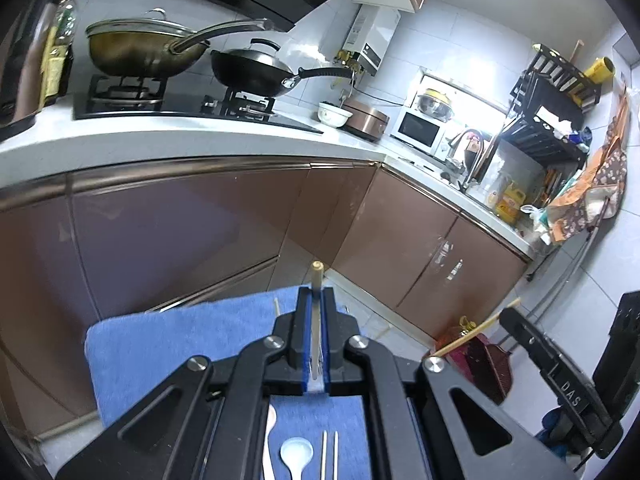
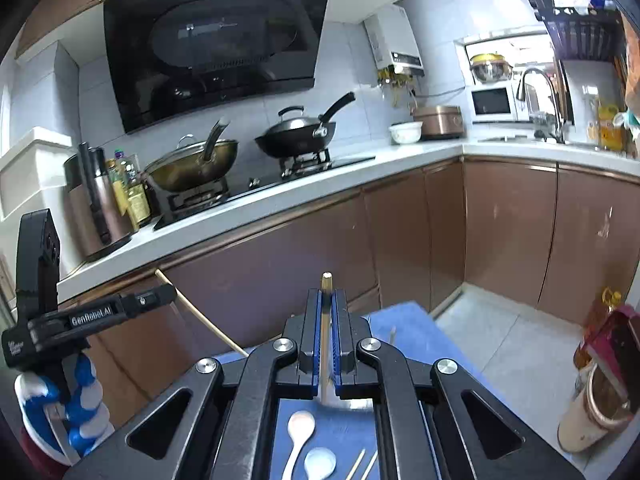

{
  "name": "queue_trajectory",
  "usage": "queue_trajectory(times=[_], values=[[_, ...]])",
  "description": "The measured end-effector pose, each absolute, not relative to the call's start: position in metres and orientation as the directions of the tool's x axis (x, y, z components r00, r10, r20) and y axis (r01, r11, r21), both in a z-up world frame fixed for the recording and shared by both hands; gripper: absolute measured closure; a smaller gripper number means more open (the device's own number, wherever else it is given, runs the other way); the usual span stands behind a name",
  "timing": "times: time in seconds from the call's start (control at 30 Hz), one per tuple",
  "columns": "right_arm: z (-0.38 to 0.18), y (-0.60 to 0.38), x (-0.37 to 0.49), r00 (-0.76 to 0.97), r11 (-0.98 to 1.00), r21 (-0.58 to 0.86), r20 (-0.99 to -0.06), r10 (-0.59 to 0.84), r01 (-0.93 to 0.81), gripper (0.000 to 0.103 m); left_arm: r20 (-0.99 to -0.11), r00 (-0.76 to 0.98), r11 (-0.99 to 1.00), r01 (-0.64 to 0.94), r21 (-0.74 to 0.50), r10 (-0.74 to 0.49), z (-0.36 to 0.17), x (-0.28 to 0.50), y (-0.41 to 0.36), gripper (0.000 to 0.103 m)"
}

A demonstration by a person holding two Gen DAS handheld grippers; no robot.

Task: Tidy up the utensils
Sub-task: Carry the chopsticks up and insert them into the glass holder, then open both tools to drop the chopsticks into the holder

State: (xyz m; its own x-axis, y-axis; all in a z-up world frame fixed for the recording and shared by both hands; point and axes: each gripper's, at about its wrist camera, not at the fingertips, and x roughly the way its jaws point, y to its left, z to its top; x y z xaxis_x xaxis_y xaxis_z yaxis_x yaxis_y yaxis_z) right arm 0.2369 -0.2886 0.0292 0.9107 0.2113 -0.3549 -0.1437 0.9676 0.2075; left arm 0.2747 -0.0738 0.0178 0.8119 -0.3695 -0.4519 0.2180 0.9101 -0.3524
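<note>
Blue cloth (image 1: 192, 344): spread below my two grippers, with the loose utensils lying on it.
Left gripper (image 1: 316, 292): I have its jaws closed tight on a chopstick (image 1: 316, 276).
Right gripper (image 2: 327, 296): I have it clamped on a second chopstick (image 2: 326, 284).
Chopstick axes: each runs straight out along its gripper's fingers, tip forward toward the brown cabinets.
White spoons (image 2: 300, 428): two lie lengthwise on the cloth beneath the grippers.
Loose chopsticks (image 1: 330, 454): a pair lies side by side just right of the spoons.
</note>
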Motion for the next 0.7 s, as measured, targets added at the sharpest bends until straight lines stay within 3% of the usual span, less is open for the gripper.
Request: queue_trajectory(times=[0.33,0.7], values=[[0.004,-0.295,0.31,0.923,0.978,0.188,-0.352,0.156,-0.094,0.098,-0.481,0.812,0.931,0.201,-0.303,-0.332,-0.022,0.342,-0.114,0.1],[-0.075,-0.291,0.352,0.881,0.981,0.18,-0.448,0.15,-0.076,0.098,-0.558,0.766,0.938,0.172,-0.299,-0.319,-0.096,0.384,-0.132,0.099]])
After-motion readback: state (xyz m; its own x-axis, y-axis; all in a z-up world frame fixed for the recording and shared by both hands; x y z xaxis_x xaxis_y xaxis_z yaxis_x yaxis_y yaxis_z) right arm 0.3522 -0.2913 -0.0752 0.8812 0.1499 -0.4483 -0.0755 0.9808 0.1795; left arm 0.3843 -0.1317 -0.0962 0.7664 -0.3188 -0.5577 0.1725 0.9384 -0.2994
